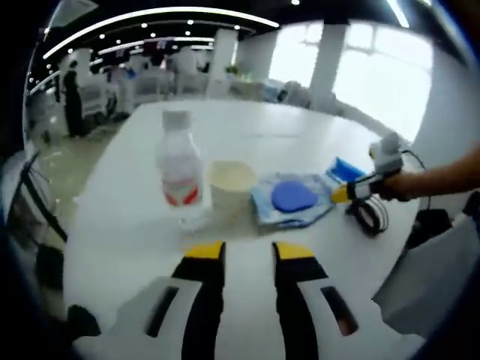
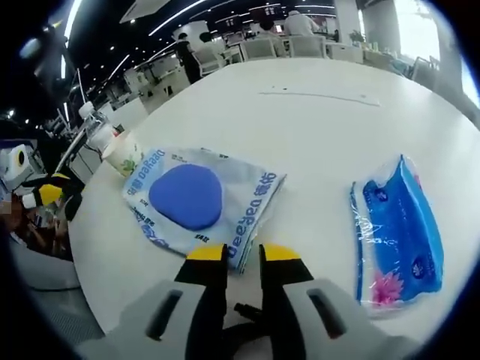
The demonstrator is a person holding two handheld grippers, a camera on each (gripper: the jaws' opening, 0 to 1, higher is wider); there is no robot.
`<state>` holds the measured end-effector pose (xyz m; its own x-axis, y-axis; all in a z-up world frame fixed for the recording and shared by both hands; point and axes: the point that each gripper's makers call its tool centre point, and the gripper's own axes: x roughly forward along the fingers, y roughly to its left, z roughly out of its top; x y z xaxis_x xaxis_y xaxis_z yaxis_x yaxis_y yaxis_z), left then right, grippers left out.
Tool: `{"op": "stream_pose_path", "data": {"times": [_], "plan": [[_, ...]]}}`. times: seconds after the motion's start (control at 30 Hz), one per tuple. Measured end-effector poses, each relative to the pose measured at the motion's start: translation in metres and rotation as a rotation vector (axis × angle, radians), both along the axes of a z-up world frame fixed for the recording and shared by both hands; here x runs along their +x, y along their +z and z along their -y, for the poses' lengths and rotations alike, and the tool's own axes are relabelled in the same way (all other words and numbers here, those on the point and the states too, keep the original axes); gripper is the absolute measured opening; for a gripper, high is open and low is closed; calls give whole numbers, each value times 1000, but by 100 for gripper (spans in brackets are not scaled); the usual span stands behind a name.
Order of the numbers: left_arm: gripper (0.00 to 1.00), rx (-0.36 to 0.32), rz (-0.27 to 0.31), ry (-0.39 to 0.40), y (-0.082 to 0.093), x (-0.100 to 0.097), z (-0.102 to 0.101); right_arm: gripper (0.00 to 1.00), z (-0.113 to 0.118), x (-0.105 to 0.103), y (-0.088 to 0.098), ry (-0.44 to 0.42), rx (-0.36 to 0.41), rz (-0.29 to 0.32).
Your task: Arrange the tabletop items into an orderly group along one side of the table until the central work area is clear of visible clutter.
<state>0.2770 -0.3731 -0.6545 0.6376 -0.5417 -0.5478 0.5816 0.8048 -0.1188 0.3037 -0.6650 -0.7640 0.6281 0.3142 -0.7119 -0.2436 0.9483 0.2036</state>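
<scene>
On the white round table (image 1: 285, 127) a clear bottle (image 1: 180, 169) with a red-and-white label stands next to a paper cup (image 1: 231, 187). Right of them lie a wipes pack with a blue lid (image 1: 292, 199) and a blue tissue pack (image 1: 346, 170). My left gripper (image 1: 249, 252) is open and empty, a little short of the bottle and cup. My right gripper (image 2: 244, 253) stands slightly open just before the wipes pack (image 2: 199, 199), with the tissue pack (image 2: 401, 232) to its right. A black cable (image 1: 369, 216) lies under it. The bottle (image 2: 96, 131) and cup (image 2: 124, 154) stand beyond the wipes.
A hand holds the right gripper (image 1: 345, 193) at the table's right edge. The left gripper (image 2: 45, 195) shows at the table's left edge. A white object (image 1: 442, 277) sits off the table at the right. Chairs and a standing person (image 1: 73, 101) are far behind.
</scene>
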Motion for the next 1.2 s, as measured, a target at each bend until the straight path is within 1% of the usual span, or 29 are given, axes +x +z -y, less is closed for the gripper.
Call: {"op": "stream_pose_path", "data": {"times": [0.17, 0.27, 0.4, 0.5, 0.6, 0.7, 0.77, 0.8, 0.83, 0.87, 0.93, 1.0, 1.07, 1.17, 1.2], "plan": [[24, 37, 37, -17, 15, -17, -18, 25, 2, -5, 4, 20, -11, 10], [27, 43, 32, -31, 19, -28, -24, 28, 3, -9, 9, 34, -20, 24], [31, 57, 44, -46, 23, -41, -29, 33, 3, -11, 18, 59, -32, 45], [32, 52, 43, -60, 26, -55, -29, 37, 6, -14, 25, 80, -48, 59], [37, 82, 56, -80, 25, -65, -29, 40, 10, -16, 31, 87, -63, 75], [43, 104, 55, -97, 23, -77, -27, 44, 13, -17, 37, 89, -75, 90], [45, 102, 70, -97, 25, -84, -27, 48, 15, -19, 41, 96, -89, 100], [46, 79, 73, -83, 27, -85, -26, 50, 17, -20, 43, 99, -96, 105], [46, 43, 79, -63, 30, -85, -23, 51, 17, -20, 45, 102, -100, 110], [47, 19, 82, -60, 31, -86, -20, 53, 18, -21, 46, 106, -106, 114], [52, 33, 80, -68, 28, -89, -17, 58, 23, -22, 50, 115, -140, 124], [58, 21, 85, -64, 28, -91, -12, 63, 26, -23, 53, 119, -159, 136], [60, 6, 84, -67, 28, -94, -7, 66, 30, -23, 56, 113, -156, 142], [61, 42, 111, -89, 28, -96, -6, 73, 36, -24, 60, 103, -169, 152], [63, 39, 110, -88, 28, -96, -6, 75, 38, -24, 60, 102, -175, 155]]}}
